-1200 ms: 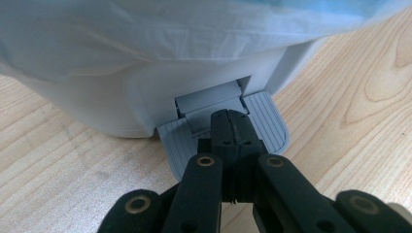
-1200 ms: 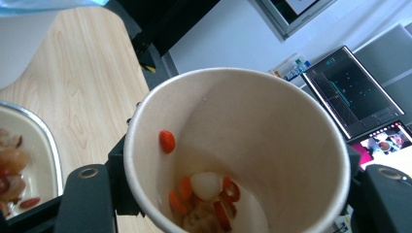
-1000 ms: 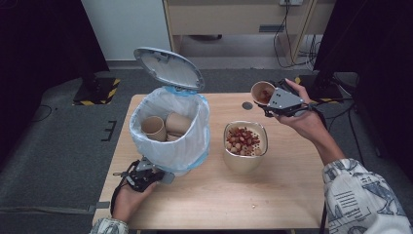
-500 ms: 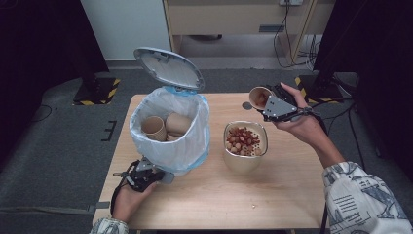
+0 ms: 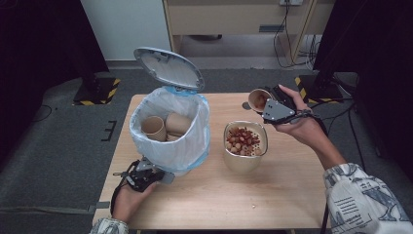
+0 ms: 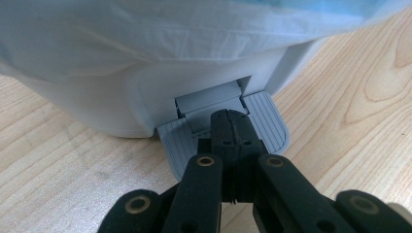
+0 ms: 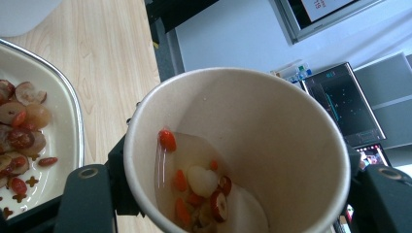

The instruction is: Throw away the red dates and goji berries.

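A white pedal bin (image 5: 170, 141) with a plastic liner stands on the left of the table, its lid (image 5: 168, 68) raised. Two paper cups (image 5: 153, 127) lie inside it. My left gripper (image 5: 158, 176) is shut, with its tips resting on the bin's grey pedal (image 6: 265, 119). My right gripper (image 5: 265, 105) is shut on a paper cup (image 5: 258, 99), held tilted in the air just beyond the metal bowl (image 5: 245, 163). In the right gripper view this cup (image 7: 272, 126) holds a little liquid with red berries and pale fruit. The bowl (image 7: 73, 111) is full of dried fruit.
The wooden table (image 5: 292, 195) has bare room at its front and right. A small crumb (image 5: 253, 206) lies near the front edge. Beyond the table are dark stands with striped bases (image 5: 95, 90) and a cabinet (image 5: 234, 19).
My right gripper has lowered the cup slightly toward the bowl. The left gripper, the bin and its lid have stayed as they were.
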The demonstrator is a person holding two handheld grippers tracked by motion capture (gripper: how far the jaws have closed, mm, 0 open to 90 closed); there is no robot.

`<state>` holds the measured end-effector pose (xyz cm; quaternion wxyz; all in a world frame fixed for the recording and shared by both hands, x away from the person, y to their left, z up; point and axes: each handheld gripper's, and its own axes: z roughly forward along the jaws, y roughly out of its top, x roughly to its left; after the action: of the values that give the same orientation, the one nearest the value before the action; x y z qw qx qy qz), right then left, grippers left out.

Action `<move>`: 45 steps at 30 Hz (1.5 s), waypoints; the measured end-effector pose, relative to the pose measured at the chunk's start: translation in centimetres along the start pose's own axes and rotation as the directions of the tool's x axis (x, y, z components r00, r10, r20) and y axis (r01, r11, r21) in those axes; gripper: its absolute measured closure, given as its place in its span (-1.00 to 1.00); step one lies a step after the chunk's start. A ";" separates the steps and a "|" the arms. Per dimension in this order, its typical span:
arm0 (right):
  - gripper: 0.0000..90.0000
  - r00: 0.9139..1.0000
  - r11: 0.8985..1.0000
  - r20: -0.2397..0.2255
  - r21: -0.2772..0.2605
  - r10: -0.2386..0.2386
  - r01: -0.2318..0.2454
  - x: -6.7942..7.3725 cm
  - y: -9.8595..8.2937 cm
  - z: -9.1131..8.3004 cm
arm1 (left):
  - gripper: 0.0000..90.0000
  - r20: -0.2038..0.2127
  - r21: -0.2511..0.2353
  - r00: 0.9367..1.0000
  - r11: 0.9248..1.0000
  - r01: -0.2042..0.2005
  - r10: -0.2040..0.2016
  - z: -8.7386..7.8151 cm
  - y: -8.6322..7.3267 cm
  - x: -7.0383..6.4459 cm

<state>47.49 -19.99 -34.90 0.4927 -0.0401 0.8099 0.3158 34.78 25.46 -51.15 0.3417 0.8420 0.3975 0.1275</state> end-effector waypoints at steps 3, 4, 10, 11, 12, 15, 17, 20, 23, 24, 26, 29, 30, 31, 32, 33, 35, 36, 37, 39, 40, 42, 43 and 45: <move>-0.31 1.000 1.000 -0.001 0.001 -0.006 0.006 0.1 0.0 0.0 | 1.00 0.000 0.000 1.000 1.000 0.000 0.000 0.0 0.0 0.0; -0.31 1.000 1.000 -0.003 0.001 -0.008 0.008 0.1 0.1 0.0 | 1.00 0.000 0.000 1.000 1.000 0.000 0.000 0.0 0.0 0.0; -0.31 1.000 1.000 -0.008 0.001 -0.025 0.025 0.4 0.3 -0.1 | 1.00 0.000 0.000 1.000 1.000 -0.001 0.001 0.0 0.0 0.0; -0.31 1.000 1.000 -0.007 0.003 -0.024 0.024 0.4 0.2 -0.1 | 1.00 0.000 0.000 1.000 1.000 0.000 0.000 0.0 0.0 0.0; -0.31 1.000 1.000 -0.010 0.004 -0.024 0.024 0.5 0.2 -0.1 | 1.00 0.000 0.000 1.000 1.000 -0.001 0.001 0.0 0.0 0.0; -0.31 1.000 1.000 -0.012 0.015 -0.027 0.028 0.6 0.0 -0.1 | 1.00 -0.001 0.000 1.000 1.000 0.000 0.000 0.0 0.0 0.0; -0.31 1.000 0.999 -0.012 0.015 -0.028 0.028 0.6 0.0 -0.1 | 1.00 -0.001 0.000 1.000 1.000 -0.001 0.001 0.0 0.0 0.0; -0.31 0.999 0.999 -0.018 0.013 -0.037 0.037 0.8 0.1 -0.1 | 1.00 -0.001 0.000 1.000 1.000 -0.001 0.001 0.0 0.0 0.0; -0.31 0.999 0.999 -0.017 0.010 -0.045 0.045 0.8 0.2 -0.1 | 1.00 0.000 0.000 1.000 1.000 0.000 0.000 0.0 0.0 0.0; -0.31 0.999 0.999 -0.017 0.009 -0.045 0.045 0.9 0.3 -0.2 | 1.00 0.000 0.000 1.000 1.000 0.000 0.000 0.0 0.0 0.0; -0.31 0.998 0.999 -0.017 0.013 -0.053 0.053 1.0 0.4 -0.2 | 1.00 0.000 0.000 1.000 1.000 0.000 0.000 0.0 0.0 0.0; -0.31 0.998 0.998 -0.020 0.015 -0.064 0.064 1.1 0.5 -0.3 | 1.00 0.000 0.000 1.000 1.000 0.000 0.000 0.0 0.0 0.0; -0.31 0.998 0.998 -0.021 0.015 -0.065 0.065 1.1 0.5 -0.4 | 1.00 0.000 0.000 1.000 1.000 0.000 0.000 0.0 0.0 0.0; -0.31 0.997 0.998 -0.021 0.016 -0.068 0.069 1.1 0.5 -0.4 | 1.00 0.000 0.000 1.000 1.000 0.000 0.000 0.0 0.0 0.0; -0.31 0.997 0.998 -0.022 0.015 -0.068 0.068 1.2 0.5 -0.5 | 1.00 0.001 0.000 1.000 1.000 0.000 0.000 0.0 0.0 0.0; -0.31 0.997 0.997 -0.025 0.015 -0.070 0.070 1.2 0.5 -0.5 | 1.00 0.000 0.000 1.000 1.000 0.000 0.000 0.0 0.0 0.0; -0.31 0.997 0.997 -0.023 0.017 -0.071 0.072 1.3 0.4 -0.6 | 1.00 0.000 0.000 1.000 1.000 0.000 0.000 0.0 0.0 0.0; -0.31 0.997 0.997 -0.024 0.018 -0.071 0.071 1.4 0.4 -0.6 | 1.00 0.000 0.000 1.000 1.000 0.000 0.000 0.0 0.0 0.0; -0.31 0.997 0.997 -0.025 0.015 -0.071 0.072 1.4 0.4 -0.7 | 1.00 0.000 0.000 1.000 1.000 0.000 0.000 0.0 0.0 0.0; -0.31 0.997 0.997 -0.024 0.018 -0.077 0.078 1.4 0.4 -0.7 | 1.00 0.000 0.000 1.000 1.000 0.000 0.000 0.0 0.0 0.0; -0.31 0.997 0.997 -0.024 0.019 -0.078 0.078 1.4 0.4 -0.8 | 1.00 0.000 0.000 1.000 1.000 0.000 0.000 0.0 0.0 0.0; -0.31 0.996 0.997 -0.025 0.016 -0.080 0.081 1.5 0.5 -0.8 | 1.00 0.000 0.000 1.000 1.000 0.000 0.000 0.0 0.0 0.0; -0.31 0.996 0.996 -0.024 0.014 -0.083 0.083 1.5 0.5 -0.8 | 1.00 0.000 0.000 1.000 1.000 0.000 0.000 0.0 0.0 0.0; -0.31 0.995 0.996 -0.024 0.018 -0.092 0.092 1.5 0.6 -0.9 | 1.00 0.000 0.000 1.000 1.000 0.001 -0.001 0.0 0.0 0.0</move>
<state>45.84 -19.61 -35.56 0.4978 -0.0762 0.8158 0.2844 34.78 25.47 -51.15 0.3420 0.8418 0.3977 0.1273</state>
